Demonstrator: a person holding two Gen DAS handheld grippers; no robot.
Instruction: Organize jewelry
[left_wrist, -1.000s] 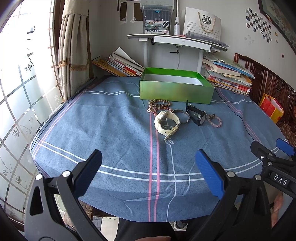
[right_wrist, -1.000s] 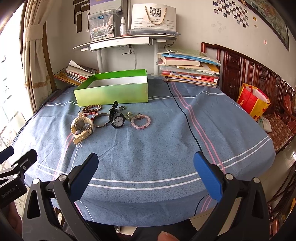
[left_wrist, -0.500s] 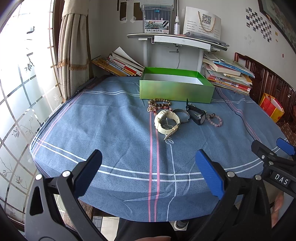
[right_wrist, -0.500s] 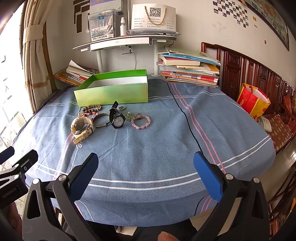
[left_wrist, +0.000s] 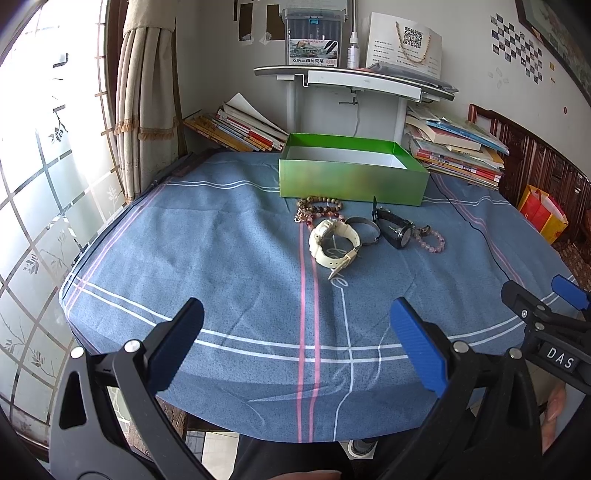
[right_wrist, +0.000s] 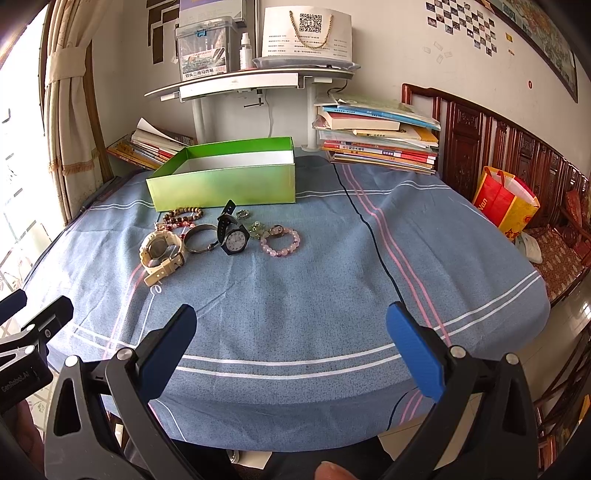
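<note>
Left claw: blue-padded jaws spread wide, nothing between them, hanging over the near edge of the desk.
Right claw: jaws equally wide apart, empty, also over the near edge, beside the left one.
Open room: a broad bare stretch of blue striped cloth lies between both claws and the jewelry; the right half of the desk is bare too.
Cream plastic wristwatch: nearest piece, on the left of the cluster, loose strap end pointing toward the near edge.
Thin silver bangle: lying flat, touching the cream watch.
Black wristwatch with white dial: long axis running from near to far, strap toward the box.
Pink beaded bracelet: right end of the cluster.
Brown beaded bracelets: just in front of the box.
Open green cardboard box: behind the jewelry, long side facing the claws, white inside, apparently empty.
</note>
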